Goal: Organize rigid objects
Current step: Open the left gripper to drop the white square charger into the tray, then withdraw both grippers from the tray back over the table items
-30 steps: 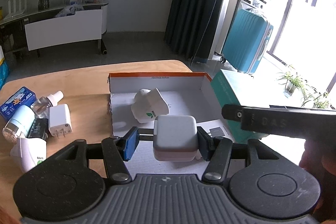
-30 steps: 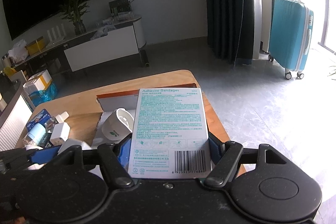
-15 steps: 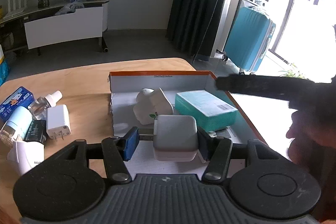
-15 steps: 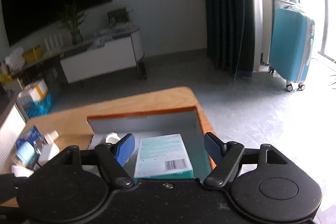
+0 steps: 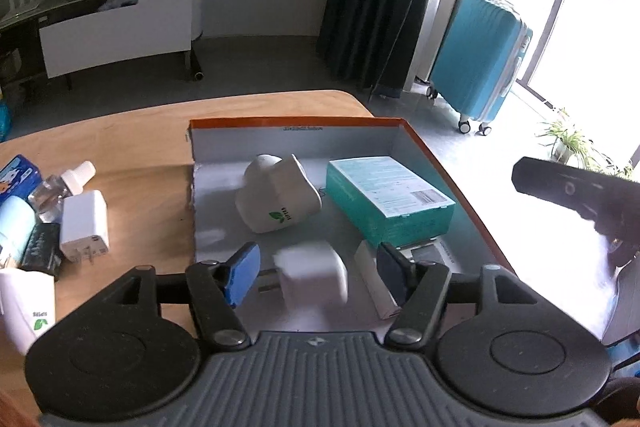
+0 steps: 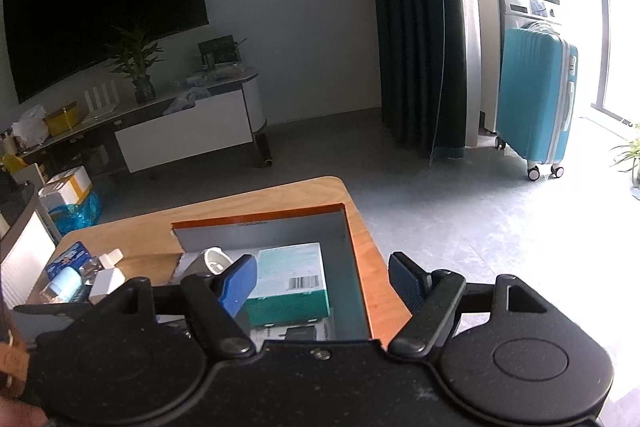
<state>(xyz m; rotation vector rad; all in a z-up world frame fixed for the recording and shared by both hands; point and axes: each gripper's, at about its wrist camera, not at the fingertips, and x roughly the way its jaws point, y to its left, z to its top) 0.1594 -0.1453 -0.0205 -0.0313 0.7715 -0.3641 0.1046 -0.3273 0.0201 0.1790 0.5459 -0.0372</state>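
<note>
Wooden table (image 5: 120, 147) carries the orange-rimmed box (image 5: 432, 151); left gripper (image 5: 316, 267) gapes wide, empty, white charger (image 5: 312, 277) lying loose between its pads. Better lift straight up, clear of the bandage box (image 5: 388, 197).

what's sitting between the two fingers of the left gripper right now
In the left wrist view, a white cube charger lies in the orange box between the open left gripper fingers, untouched by either.

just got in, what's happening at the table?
A person with two handheld claws is sorting small items into the orange-edged box. The left claw is open, a white charger cube lying between its fingers. The right claw is open above the teal bandage box, which lies in the box.
</note>
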